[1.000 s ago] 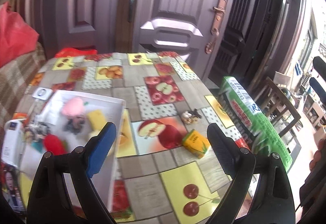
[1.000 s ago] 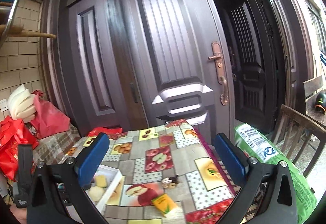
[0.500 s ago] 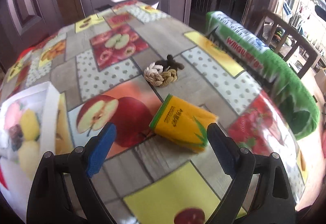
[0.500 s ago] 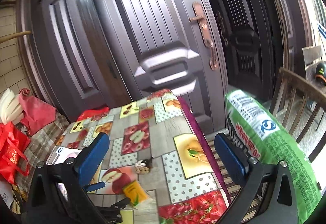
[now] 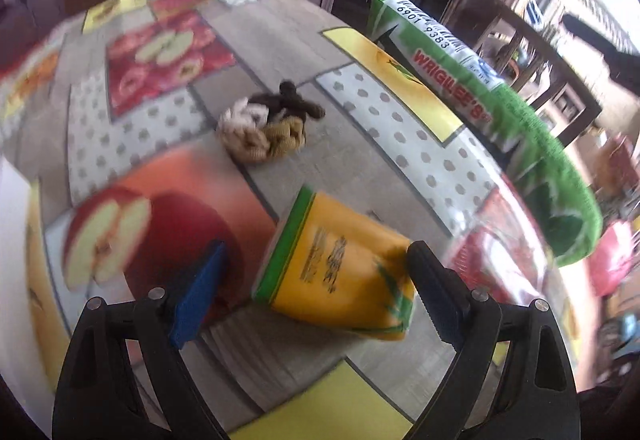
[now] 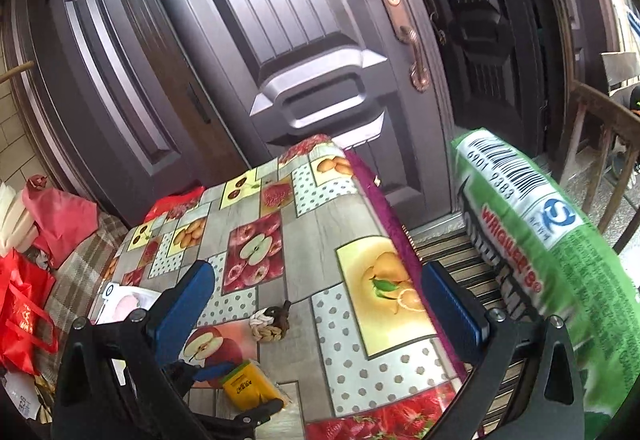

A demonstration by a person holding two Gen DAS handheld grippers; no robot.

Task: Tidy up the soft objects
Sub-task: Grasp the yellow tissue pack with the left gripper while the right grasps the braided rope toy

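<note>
A yellow tissue pack with a green stripe lies on the fruit-print tablecloth. My left gripper points steeply down over the pack and is open. The pack sits between its blue pads; the right pad is at the pack's edge and the left pad stands apart from it. A bundle of braided hair ties, cream, tan and dark brown, lies just beyond. In the right wrist view the pack and hair ties sit low at the centre. My right gripper hovers open and holds nothing.
A white box with soft items stands at the table's left. A big green Wrigley's cushion leans at the right table edge, with a wooden chair behind it. Red bags sit at the far left, dark doors behind.
My left gripper has dropped and tilted down until its open fingers straddle the yellow pack. The right gripper has sunk and swung right, nearer the table's right edge.
</note>
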